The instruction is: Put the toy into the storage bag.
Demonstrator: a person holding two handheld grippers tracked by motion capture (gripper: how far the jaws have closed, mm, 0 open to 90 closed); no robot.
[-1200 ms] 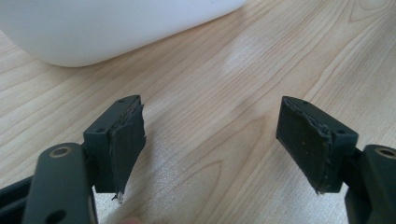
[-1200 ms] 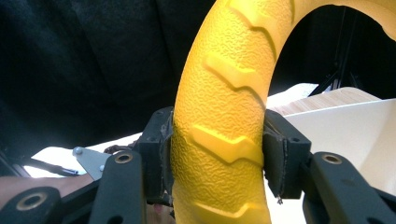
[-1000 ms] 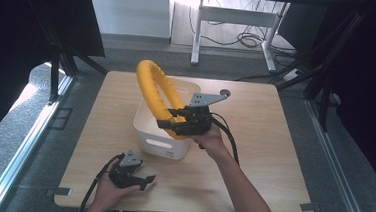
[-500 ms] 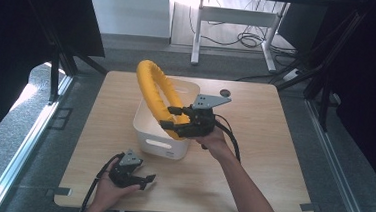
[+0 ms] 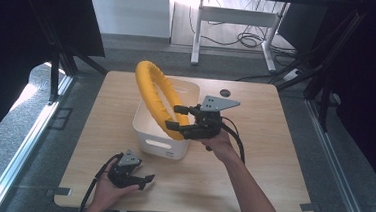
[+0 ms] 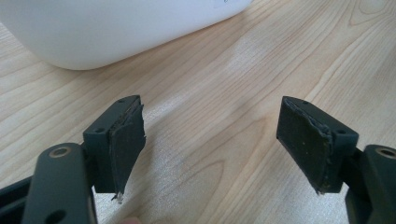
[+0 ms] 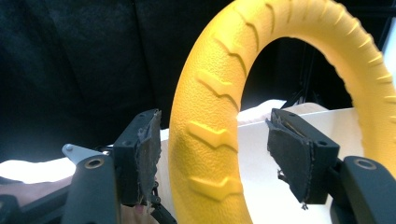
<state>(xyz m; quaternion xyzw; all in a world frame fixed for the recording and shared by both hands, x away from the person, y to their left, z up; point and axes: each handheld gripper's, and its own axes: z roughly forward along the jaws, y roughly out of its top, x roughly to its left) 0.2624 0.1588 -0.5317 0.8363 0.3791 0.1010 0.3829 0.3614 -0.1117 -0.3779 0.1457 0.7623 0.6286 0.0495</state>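
Yellow ring [image 5: 154, 94] stands upright in the white bin [image 5: 149, 128] at table centre, right gripper [image 5: 181, 119] at its 3 o'clock, jaws parted astride it without grip; left gripper [image 5: 143, 179] idle, wide open, empty, at 7 o'clock; placement looks nearly complete.

A bin [image 5: 162, 129] sits on the bench [image 5: 272, 157], left of the bench's middle. A ring [image 5: 154, 96] stands on edge in the bin, leaning against its right wall and rising above the rim. The right gripper [image 5: 180, 119] is just right of the bin, its jaws on either side of the ring's near part. The left gripper [image 5: 143, 180] rests at the bench's near edge, just in front of the bin.
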